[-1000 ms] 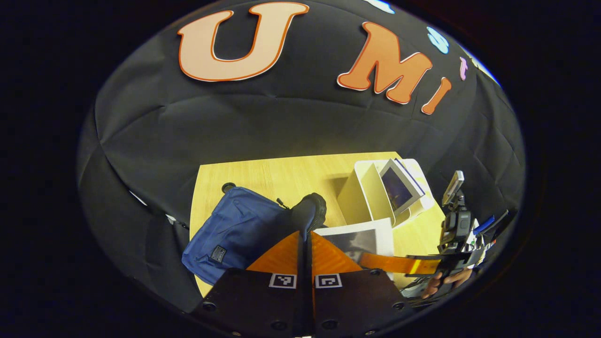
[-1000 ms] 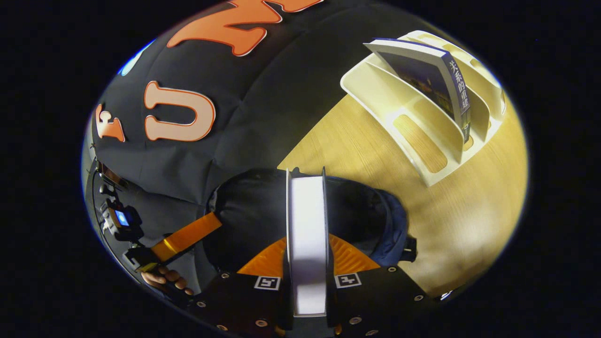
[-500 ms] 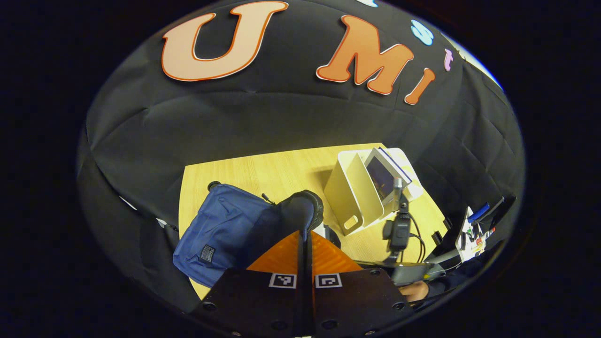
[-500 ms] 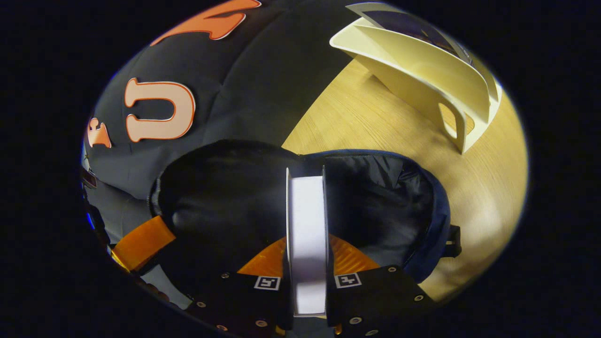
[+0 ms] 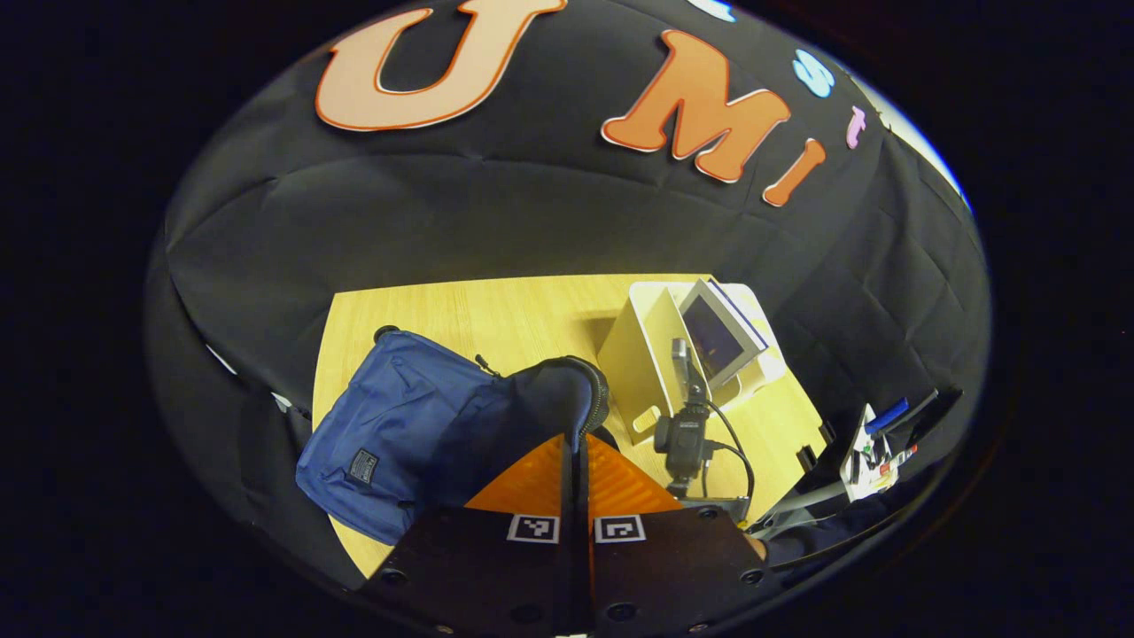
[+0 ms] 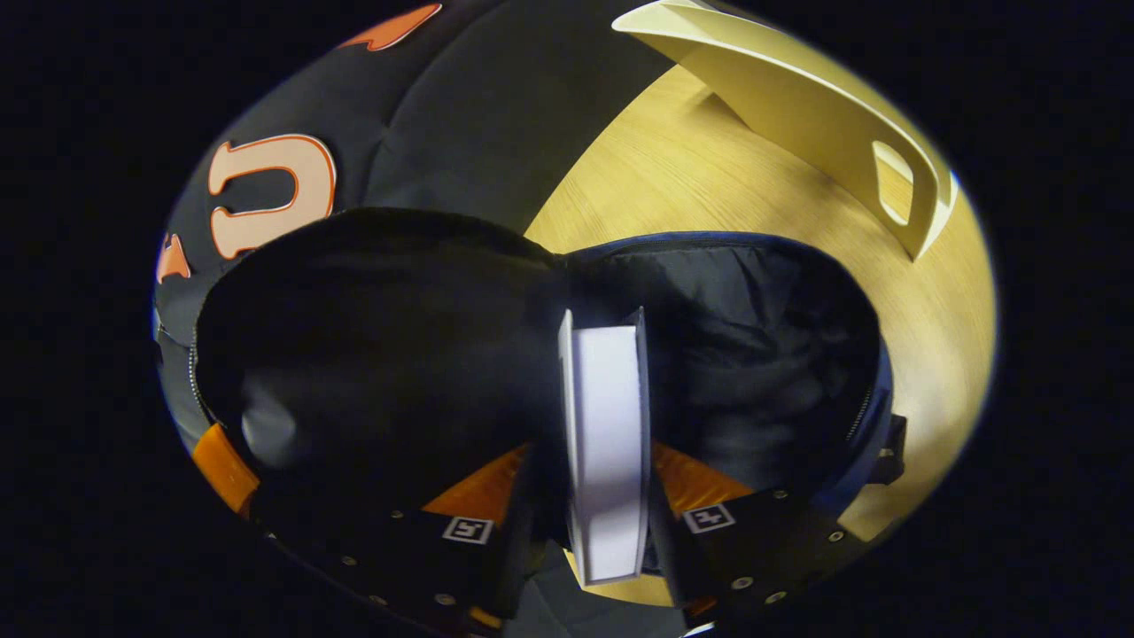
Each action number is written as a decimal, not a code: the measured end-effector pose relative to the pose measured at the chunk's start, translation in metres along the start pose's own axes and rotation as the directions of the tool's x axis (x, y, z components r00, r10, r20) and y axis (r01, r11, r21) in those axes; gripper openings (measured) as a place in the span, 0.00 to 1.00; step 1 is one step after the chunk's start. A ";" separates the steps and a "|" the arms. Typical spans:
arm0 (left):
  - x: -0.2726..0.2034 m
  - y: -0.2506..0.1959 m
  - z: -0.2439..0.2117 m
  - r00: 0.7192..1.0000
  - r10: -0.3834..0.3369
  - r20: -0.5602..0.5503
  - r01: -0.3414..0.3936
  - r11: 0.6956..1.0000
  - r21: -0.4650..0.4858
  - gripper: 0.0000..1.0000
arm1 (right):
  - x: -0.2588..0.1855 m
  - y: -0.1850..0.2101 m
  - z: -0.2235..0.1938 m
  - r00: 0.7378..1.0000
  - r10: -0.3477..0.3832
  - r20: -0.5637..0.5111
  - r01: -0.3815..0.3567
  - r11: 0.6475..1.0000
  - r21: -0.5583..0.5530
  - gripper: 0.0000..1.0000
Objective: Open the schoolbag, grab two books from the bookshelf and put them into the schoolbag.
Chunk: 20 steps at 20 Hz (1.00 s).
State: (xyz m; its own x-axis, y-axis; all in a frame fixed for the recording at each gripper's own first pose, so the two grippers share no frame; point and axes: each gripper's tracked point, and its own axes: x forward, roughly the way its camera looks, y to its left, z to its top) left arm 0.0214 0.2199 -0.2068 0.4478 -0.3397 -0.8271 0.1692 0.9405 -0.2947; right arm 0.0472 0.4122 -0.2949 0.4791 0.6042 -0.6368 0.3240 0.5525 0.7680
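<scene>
The blue schoolbag (image 5: 399, 425) lies on the wooden table (image 5: 496, 310). My left gripper (image 5: 576, 440) is shut on its dark flap (image 5: 558, 399) and holds the mouth up. In the right gripper view the bag's black lining (image 6: 762, 354) gapes wide under the raised flap (image 6: 372, 319). A white-edged book (image 6: 607, 443) stands slightly tilted in the mouth, between the fingers of my right gripper (image 6: 594, 483). That gripper is open, with a gap on each side of the book. Another book (image 5: 719, 330) leans in the white bookshelf (image 5: 651, 354).
The bookshelf's end wall (image 6: 797, 97) stands just beyond the bag on the table (image 6: 691, 186). In the left gripper view the right gripper's body and cable (image 5: 687, 434) hang over the bag's mouth. Some clutter (image 5: 873, 447) sits at the far right.
The right gripper went deeper into the bag's mouth with the book, then its fingers spread off it. The left gripper kept hold of the flap.
</scene>
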 end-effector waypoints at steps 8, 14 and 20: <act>0.002 -0.001 -0.004 1.000 0.008 0.012 -0.008 1.000 -0.015 0.01 | -0.089 -0.018 0.053 0.982 -0.149 0.120 0.177 0.944 -0.279 0.97; 0.003 -0.002 -0.007 1.000 0.020 0.018 -0.020 1.000 -0.001 0.01 | -0.190 -0.017 0.114 0.951 -0.222 0.216 0.304 0.803 -0.513 0.97; -0.010 0.007 0.003 0.998 0.068 0.015 -0.069 0.993 0.096 0.00 | -0.256 -0.044 0.210 0.892 -0.313 0.328 0.445 0.737 -0.508 0.97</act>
State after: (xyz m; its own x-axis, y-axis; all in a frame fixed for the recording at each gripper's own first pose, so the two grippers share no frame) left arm 0.0205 0.2300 -0.1989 0.4716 -0.2750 -0.8379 0.2215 0.9566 -0.1893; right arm 0.0814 0.1122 -0.1513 0.5933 0.1778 -0.7851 0.0374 0.9682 0.2475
